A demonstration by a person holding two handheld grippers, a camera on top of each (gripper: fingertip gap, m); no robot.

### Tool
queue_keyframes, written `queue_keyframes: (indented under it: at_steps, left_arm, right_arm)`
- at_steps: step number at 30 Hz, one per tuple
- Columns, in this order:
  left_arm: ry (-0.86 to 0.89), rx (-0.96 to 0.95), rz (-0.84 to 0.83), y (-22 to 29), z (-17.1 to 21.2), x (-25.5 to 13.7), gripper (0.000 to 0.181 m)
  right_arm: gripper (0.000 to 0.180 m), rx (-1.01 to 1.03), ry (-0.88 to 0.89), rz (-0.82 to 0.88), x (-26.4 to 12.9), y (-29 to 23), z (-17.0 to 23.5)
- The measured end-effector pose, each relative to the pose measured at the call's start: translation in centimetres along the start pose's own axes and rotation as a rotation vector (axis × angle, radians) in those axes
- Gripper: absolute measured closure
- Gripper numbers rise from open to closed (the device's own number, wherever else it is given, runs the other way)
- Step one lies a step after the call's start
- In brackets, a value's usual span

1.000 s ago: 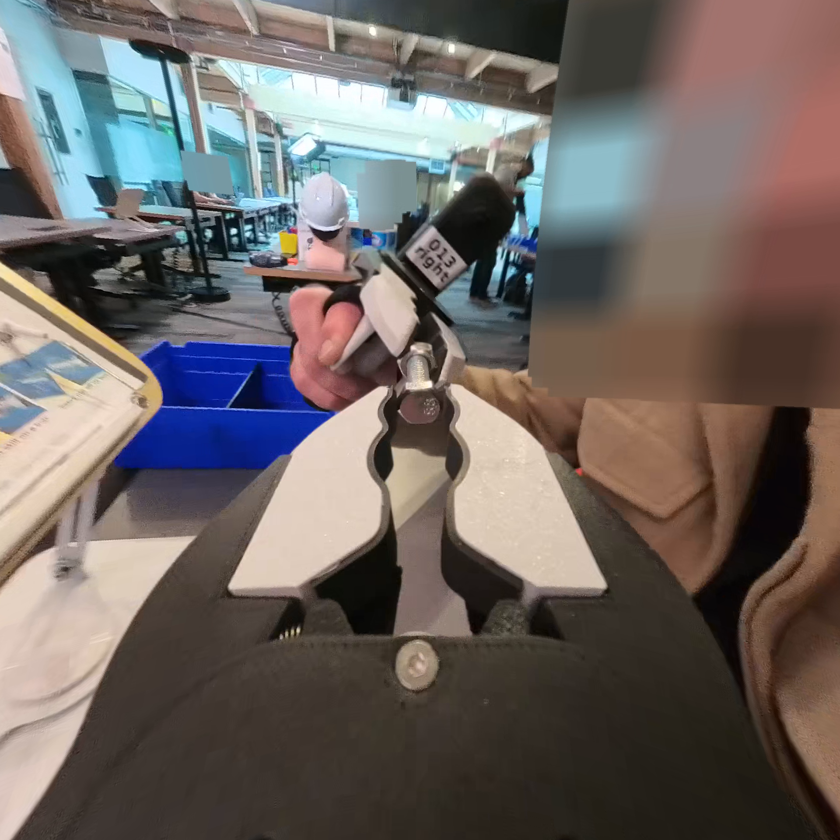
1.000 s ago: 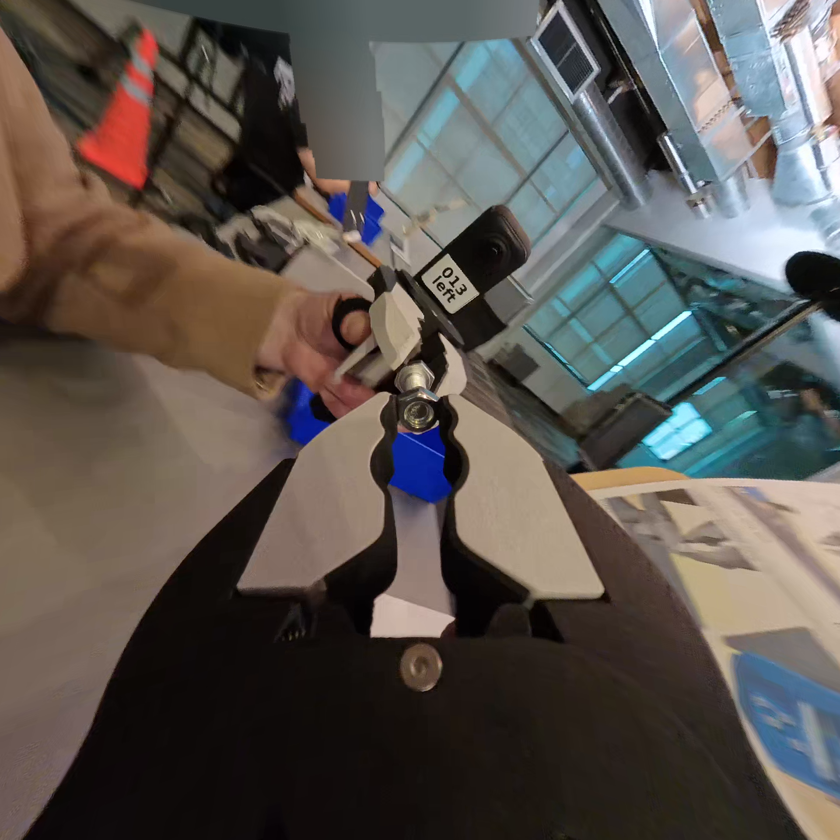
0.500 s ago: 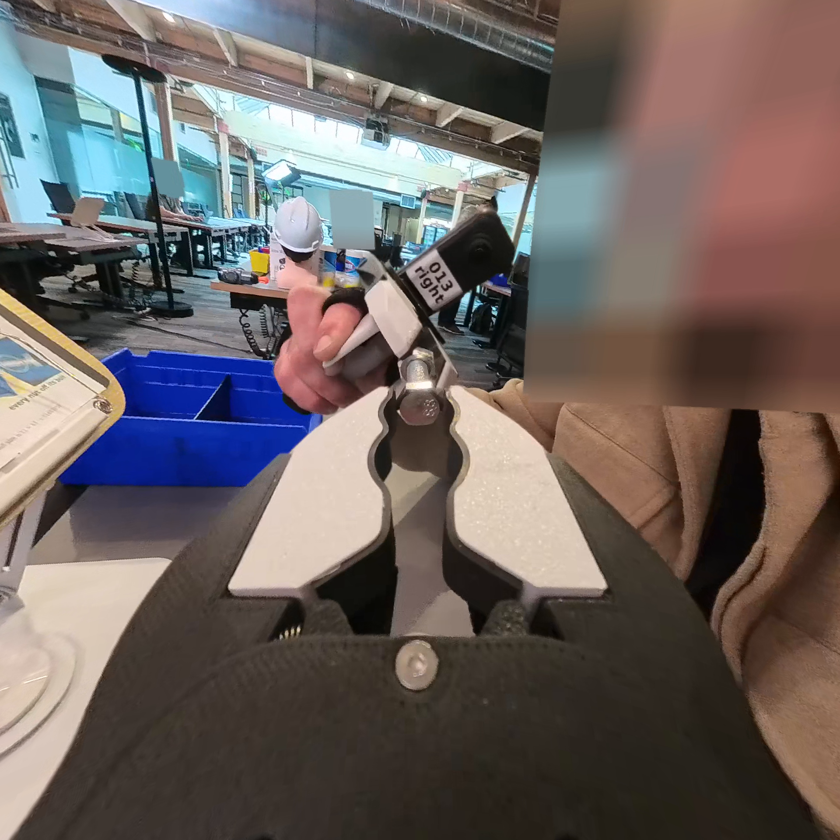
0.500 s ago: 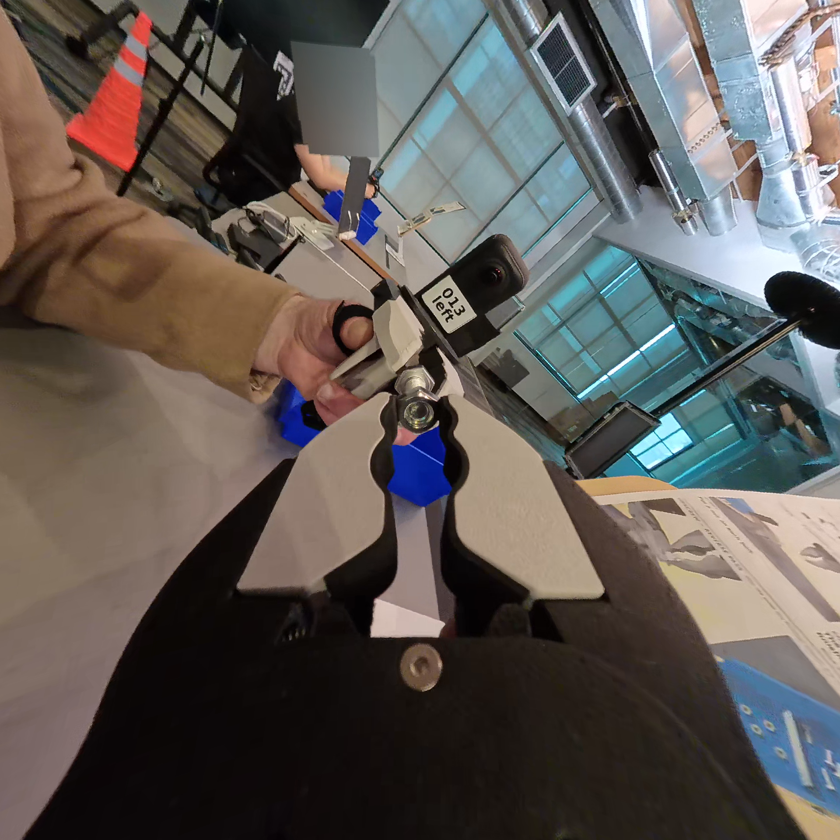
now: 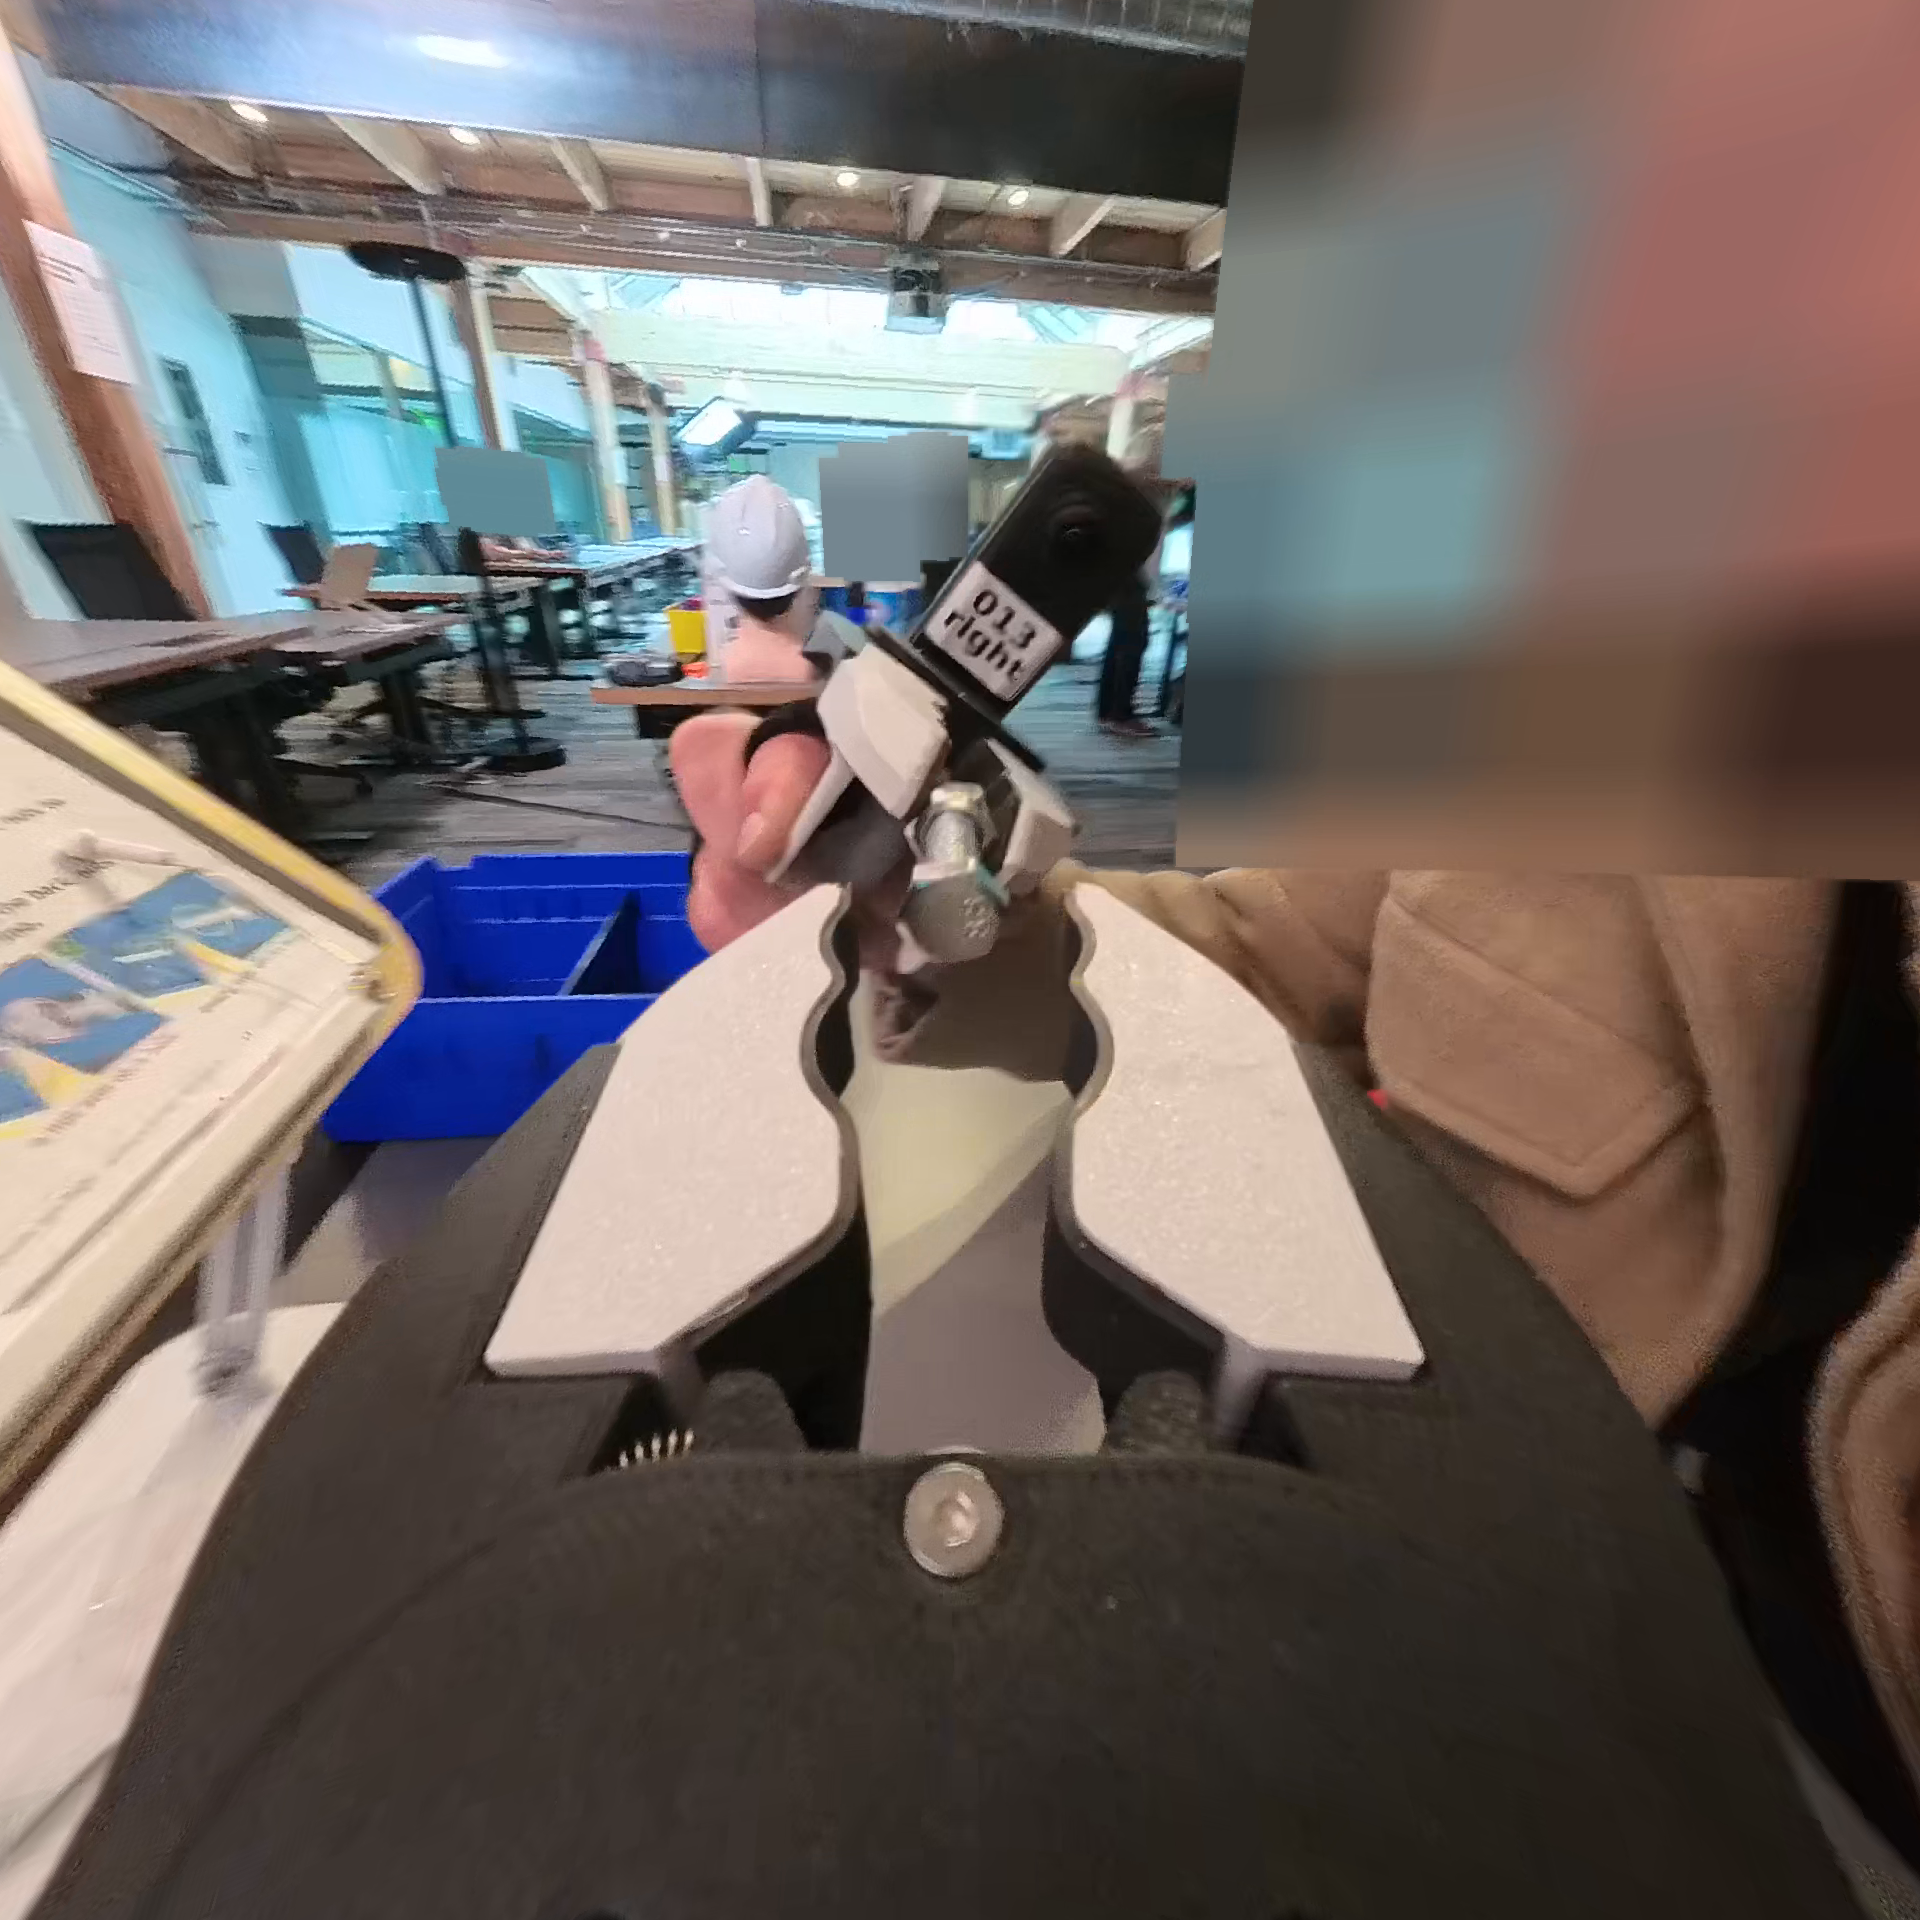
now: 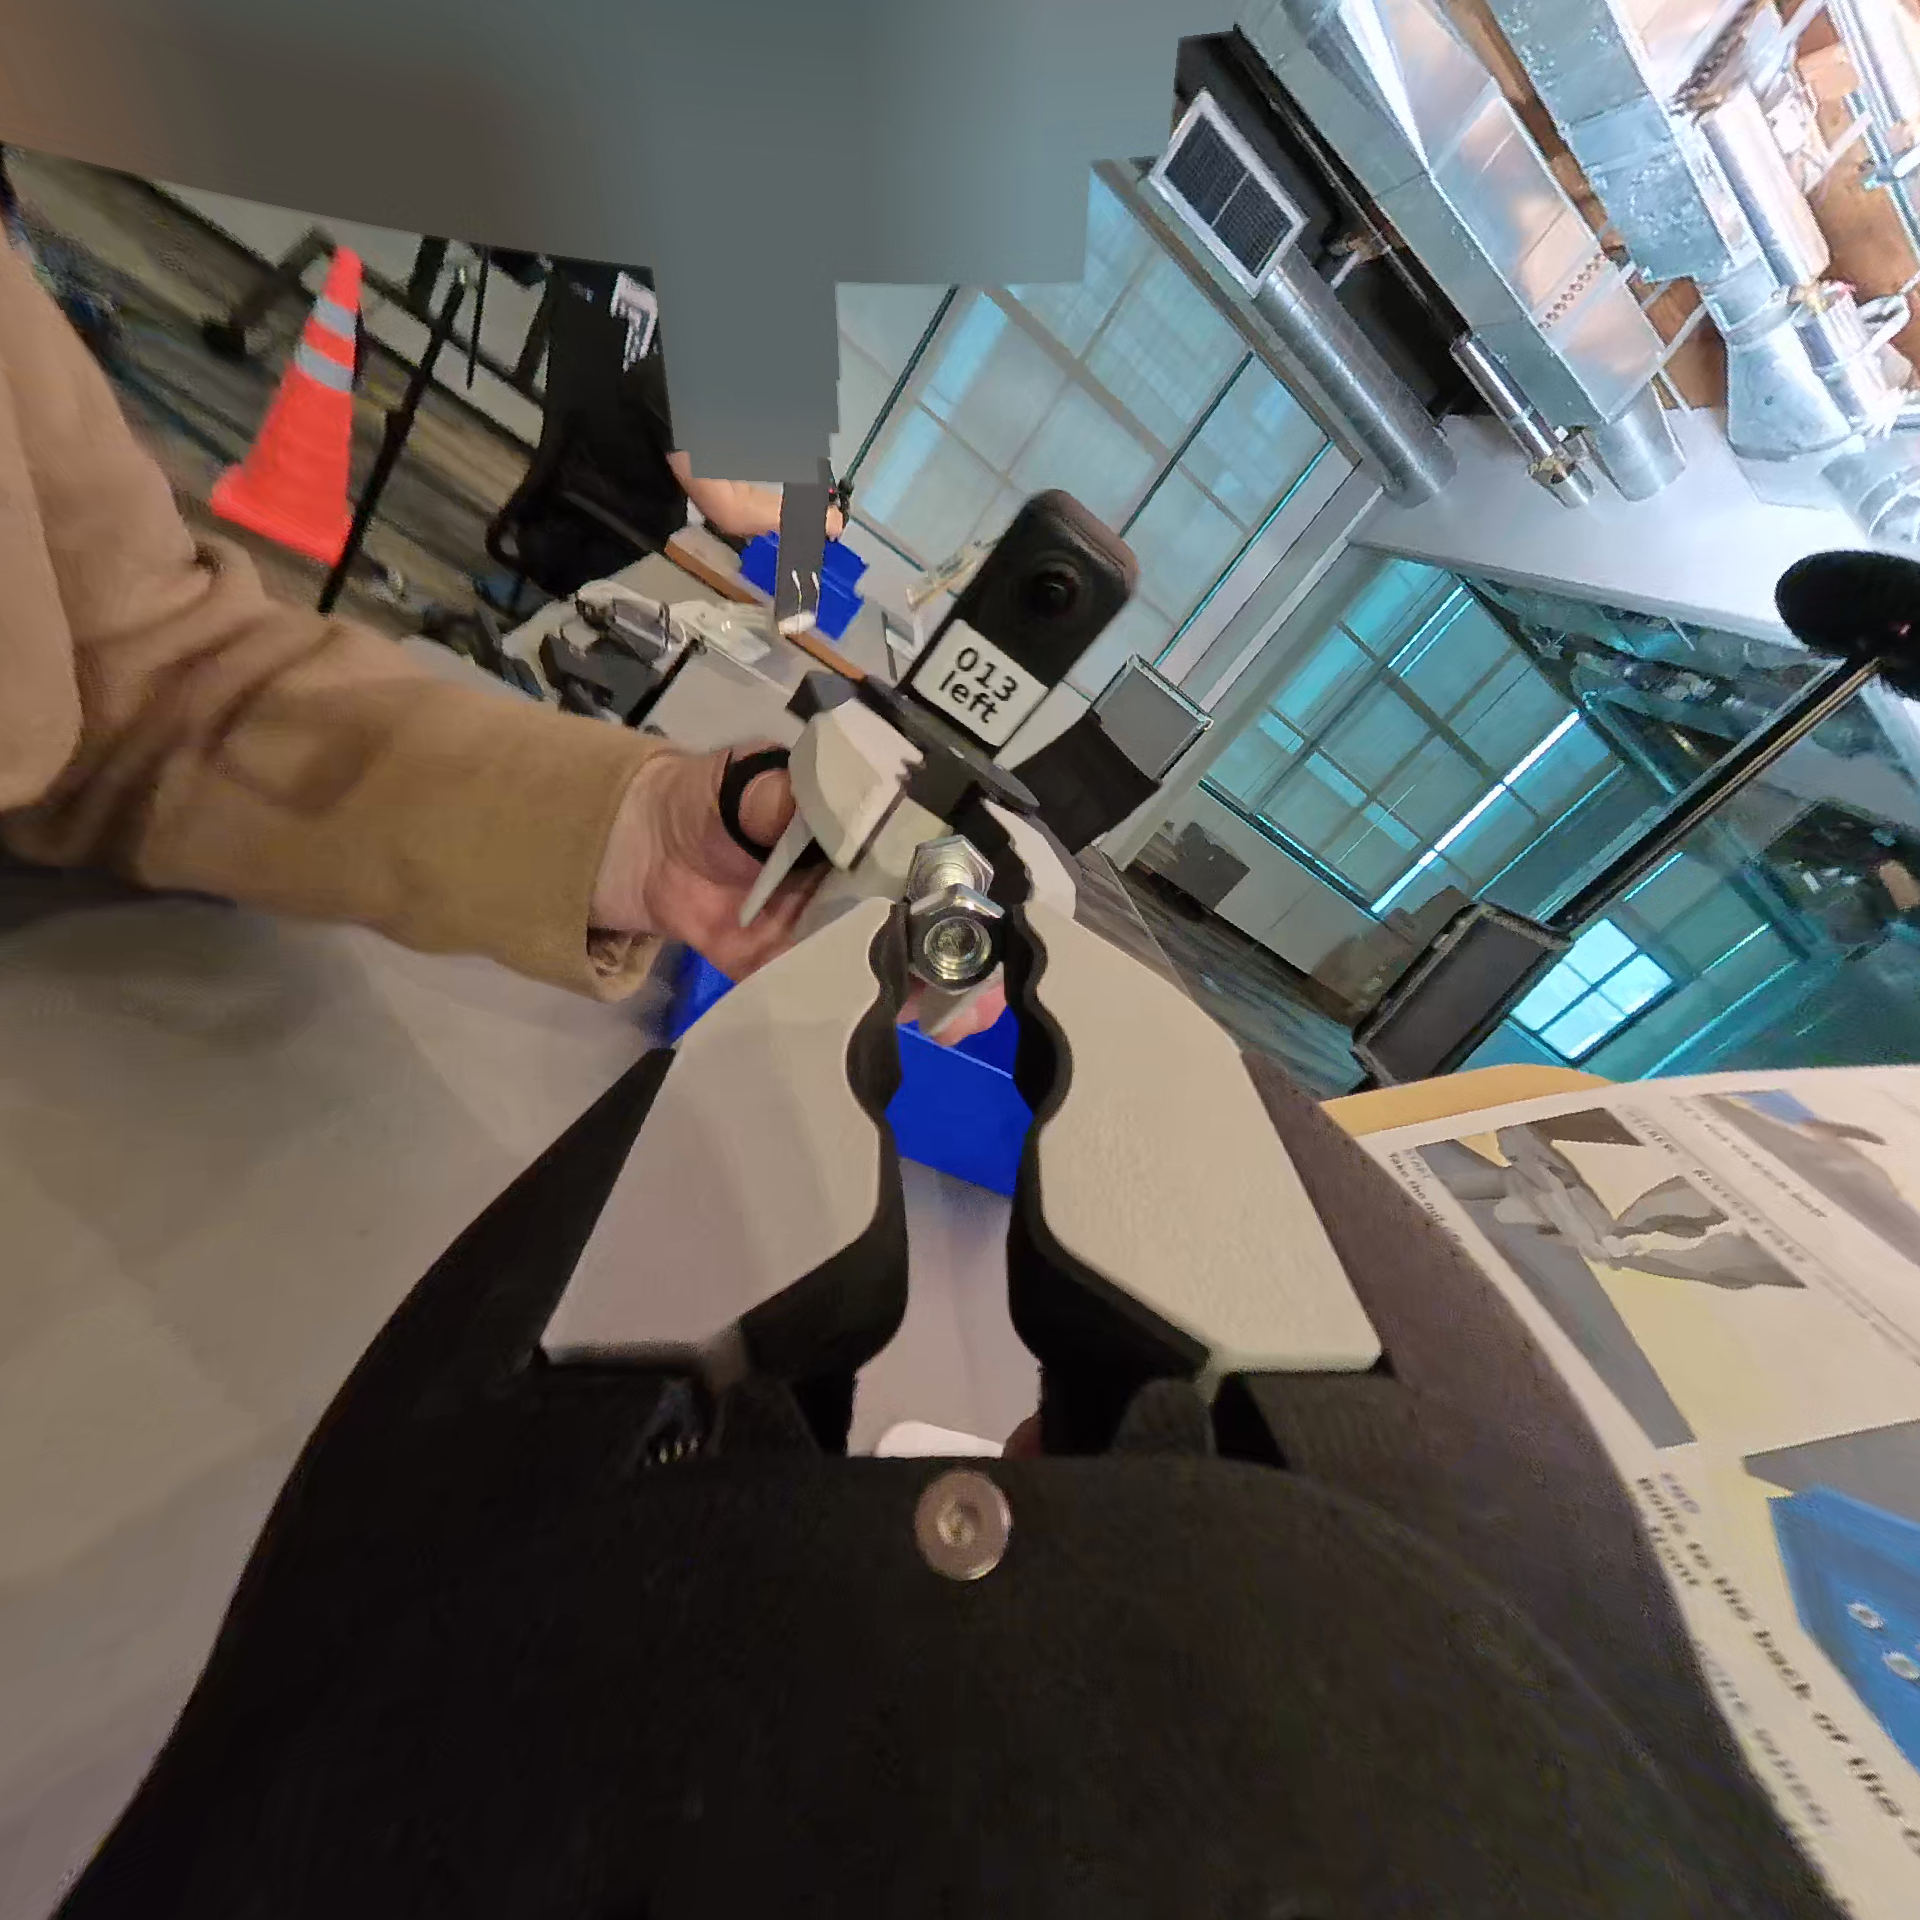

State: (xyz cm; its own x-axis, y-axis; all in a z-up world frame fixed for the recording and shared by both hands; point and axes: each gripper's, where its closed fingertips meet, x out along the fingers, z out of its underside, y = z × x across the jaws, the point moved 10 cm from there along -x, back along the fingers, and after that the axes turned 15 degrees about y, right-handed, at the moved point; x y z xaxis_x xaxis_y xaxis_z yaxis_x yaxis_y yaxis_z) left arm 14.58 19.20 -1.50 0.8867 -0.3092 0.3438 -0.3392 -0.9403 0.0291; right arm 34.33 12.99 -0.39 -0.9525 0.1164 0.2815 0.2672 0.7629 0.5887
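Observation:
A silver bolt [image 5: 954, 883] with a hex nut [image 6: 951, 940] on it is held up in the air between my two facing grippers. My right gripper [image 6: 953, 925] is shut on the nut end; in the left wrist view it [image 5: 961, 831] shows beyond the bolt, held by a hand [image 5: 748, 821]. My left gripper [image 5: 956, 914] is open, its fingertips standing apart on either side of the bolt's hex head without pressing it. In the right wrist view the left gripper [image 6: 940, 852] sits just past the bolt head, held by a hand in a tan sleeve [image 6: 364, 790].
A blue divided bin [image 5: 499, 997] stands on the grey table behind the grippers and shows in the right wrist view [image 6: 951, 1122]. A framed instruction sheet [image 5: 156, 987] on a clear stand is at the left. An orange cone [image 6: 301, 416] and desks are far behind. The tips of both grippers are at nearly the same place.
My left gripper's fingers have spread apart off the bolt head. The right gripper stays shut on the nut end. Both views have shifted a little.

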Motion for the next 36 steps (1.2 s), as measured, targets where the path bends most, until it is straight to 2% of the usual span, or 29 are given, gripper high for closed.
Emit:
queue_keyframes:
  at_steps: [7, 10, 12, 18, 21, 29, 32, 36]
  left_arm:
    - [-0.095, 0.530, -0.129, 2.1, -1.0, 0.1, 0.137]
    - [-0.200, 0.715, -0.163, 3.2, -1.3, 0.5, 0.134]
    - [-0.254, 0.794, -0.196, 3.5, -1.3, 0.7, 0.134]
    - [-0.336, 0.893, -0.195, 3.8, -0.8, 0.9, 0.154]
    - [-0.332, 0.886, -0.188, 3.8, -0.7, 0.9, 0.163]
    - [-0.307, 0.785, -0.172, 3.8, -0.9, 0.8, 0.163]
    - [-0.267, 0.600, -0.171, 3.2, -1.2, 0.7, 0.163]
    - [-0.188, 0.286, -0.139, 2.3, -0.8, 0.2, 0.163]
  right_arm:
    - [0.162, 0.376, 0.141, 0.018, -0.1, 1.2, 2.0]
    - [0.162, 0.563, 0.234, 0.011, -0.1, 1.4, 3.4]
    - [0.162, 0.657, 0.292, 0.002, 0.0, 1.4, 4.2]
    - [0.162, 0.798, 0.371, -0.027, 0.2, 1.1, 5.4]
    - [0.162, 0.817, 0.360, -0.045, 0.4, 0.9, 5.5]
    - [0.162, 0.784, 0.349, -0.046, 0.5, 0.7, 5.3]
    - [0.162, 0.651, 0.309, -0.026, 0.4, 0.6, 4.7]
    - [0.162, 0.314, 0.163, -0.015, 0.4, -0.1, 2.9]
